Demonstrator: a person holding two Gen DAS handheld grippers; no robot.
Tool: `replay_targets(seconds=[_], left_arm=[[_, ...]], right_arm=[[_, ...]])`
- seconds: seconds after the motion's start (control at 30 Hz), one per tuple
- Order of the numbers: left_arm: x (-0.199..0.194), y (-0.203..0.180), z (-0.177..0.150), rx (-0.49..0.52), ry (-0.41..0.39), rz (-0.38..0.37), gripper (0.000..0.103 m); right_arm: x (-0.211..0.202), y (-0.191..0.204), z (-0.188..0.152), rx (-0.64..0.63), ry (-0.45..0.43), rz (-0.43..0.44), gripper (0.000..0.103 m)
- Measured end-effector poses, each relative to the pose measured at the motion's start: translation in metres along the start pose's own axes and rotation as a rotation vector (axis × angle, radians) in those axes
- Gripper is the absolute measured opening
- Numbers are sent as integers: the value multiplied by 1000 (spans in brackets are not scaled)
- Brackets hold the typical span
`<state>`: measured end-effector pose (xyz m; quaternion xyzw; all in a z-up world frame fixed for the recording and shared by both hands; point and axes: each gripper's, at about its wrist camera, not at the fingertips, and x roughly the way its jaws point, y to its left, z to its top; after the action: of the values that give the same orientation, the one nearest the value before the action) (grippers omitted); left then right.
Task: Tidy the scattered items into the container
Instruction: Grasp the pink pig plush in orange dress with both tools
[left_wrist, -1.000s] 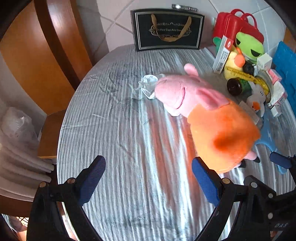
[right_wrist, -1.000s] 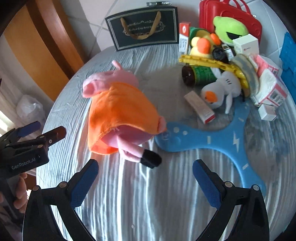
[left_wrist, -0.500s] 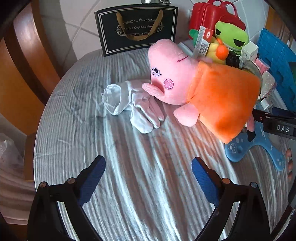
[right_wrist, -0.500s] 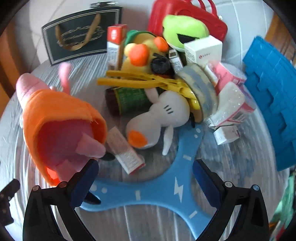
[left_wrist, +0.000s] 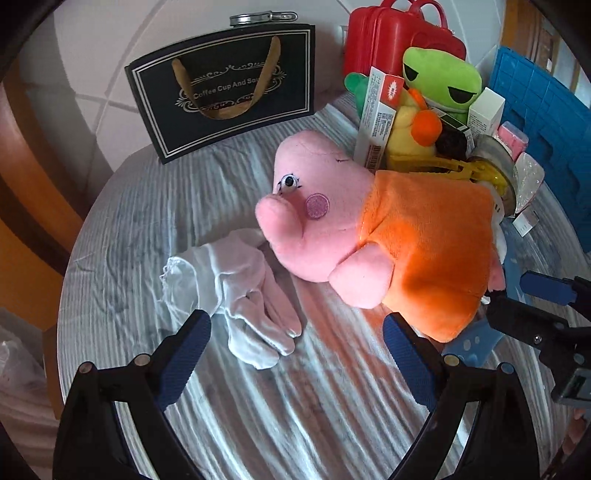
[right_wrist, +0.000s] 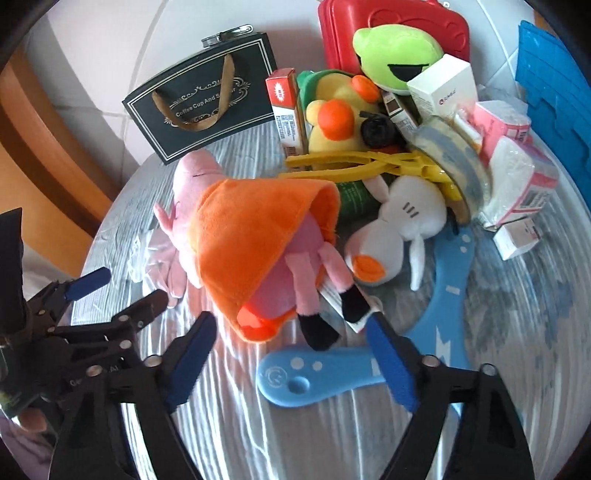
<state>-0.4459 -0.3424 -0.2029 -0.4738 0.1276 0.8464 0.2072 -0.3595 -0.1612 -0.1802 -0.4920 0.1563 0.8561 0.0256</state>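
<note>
On the striped surface (left_wrist: 303, 424) lies the pink pig plush (right_wrist: 258, 251) w/ orange dress, just beside a white glove (left_wrist: 240, 291). Right tongs (right_wrist: 291, 354) are closing around its black feet, pads not yet pressing. Left tongs (left_wrist: 295, 350) stand spread, nothing betw. them, near the glove.

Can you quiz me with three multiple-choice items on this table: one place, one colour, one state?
1. Where does the white glove lie?
A. beside the pig's snout
B. on the red case
C. inside the black bag

2. What colour is the pig's dress?
A. green
B. orange
C. blue

3. How is the left claw?
A. shut on the glove
B. shut on the pig
C. open, holding nothing

Answers: 1 A, glove lies flat by the snout; 2 B, dress is orange; 3 C, its fingers stand apart, empty.
</note>
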Motion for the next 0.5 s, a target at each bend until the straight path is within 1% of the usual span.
replay_targets(seconds=[0.1, 0.17, 0.2, 0.23, 0.27, 0.33, 0.43, 0.5], left_arm=[[15, 1, 5, 32, -7, -36, 95], [24, 0, 10, 46, -12, -67, 95], [29, 0, 13, 55, -13, -75, 95], [34, -2, 17, 68, -14, -81, 95], [36, -3, 20, 78, -16, -84, 95], [40, -5, 26, 104, -31, -109, 95], [48, -9, 37, 142, -43, -124, 95], [60, -10, 44, 159, -34, -141, 95]], right_arm=[[11, 0, 6, 27, 9, 72, 81], [21, 5, 15, 12, 13, 89, 81], [29, 7, 19, -3, 27, 76, 80], [38, 8, 25, -24, 39, 21, 67], [44, 5, 28, -33, 43, -27, 66], [50, -11, 39, 9, 55, 6, 66], [50, -16, 53, -34, 29, -56, 67], [53, -21, 60, -46, 39, -42, 69]])
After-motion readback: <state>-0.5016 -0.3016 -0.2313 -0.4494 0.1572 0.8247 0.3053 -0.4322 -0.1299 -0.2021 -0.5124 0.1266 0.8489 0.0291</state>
